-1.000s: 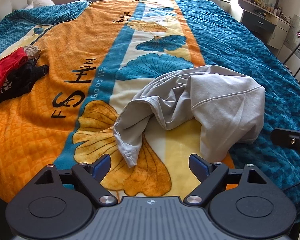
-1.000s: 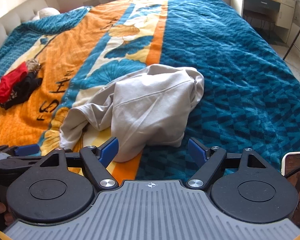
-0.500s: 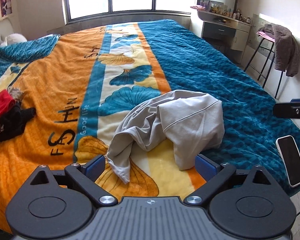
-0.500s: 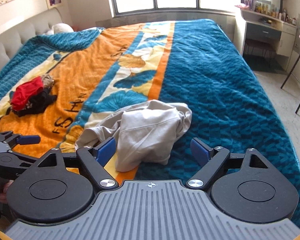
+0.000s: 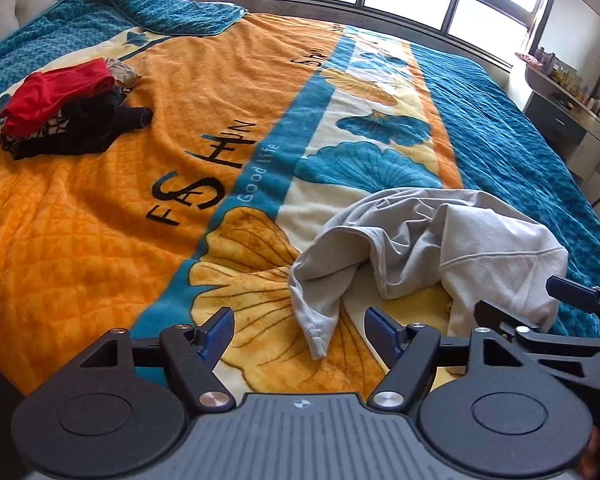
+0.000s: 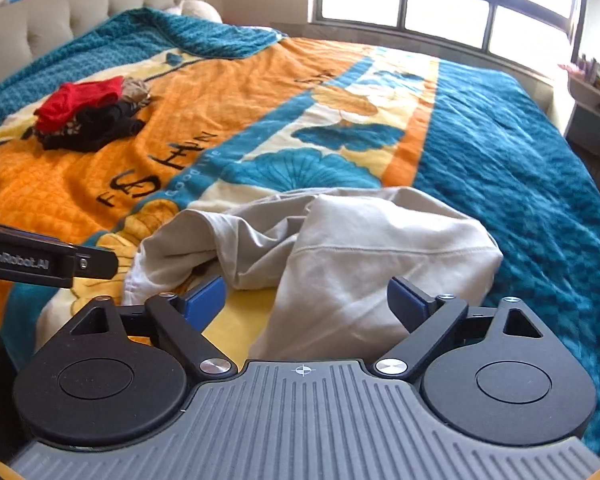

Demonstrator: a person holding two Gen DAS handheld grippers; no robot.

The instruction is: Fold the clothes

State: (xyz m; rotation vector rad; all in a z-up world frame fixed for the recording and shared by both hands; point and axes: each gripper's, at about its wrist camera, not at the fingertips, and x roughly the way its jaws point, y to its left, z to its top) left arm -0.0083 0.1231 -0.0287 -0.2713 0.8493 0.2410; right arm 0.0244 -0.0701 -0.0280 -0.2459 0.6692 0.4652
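My left gripper (image 5: 300, 330) has its blue fingers (image 5: 219, 330) apart and closing, with only the hanging tip of the grey garment (image 5: 432, 248) lying between them, unpinched. My right gripper (image 6: 306, 298) stands with its blue pads (image 6: 204, 296) spread wide, clear of the cloth; the garment's near fold lies between them, ungripped. At the left edge of the right wrist view the other tool's black arm reads "GenRobot.AI". The garment sits crumpled at the near edge of the bed, straddling the yellow band and the teal field of the blanket (image 5: 100, 220). Past it the blanket carries large black letters, "FASHUN" as far as I can read them, and "Good life" in white on the teal stripe; further lettering is unreadable. Far left, a red and black clothes pile (image 5: 68, 112) rests on the orange. Beyond are the headboard (image 6: 60, 20) and window (image 6: 440, 4).
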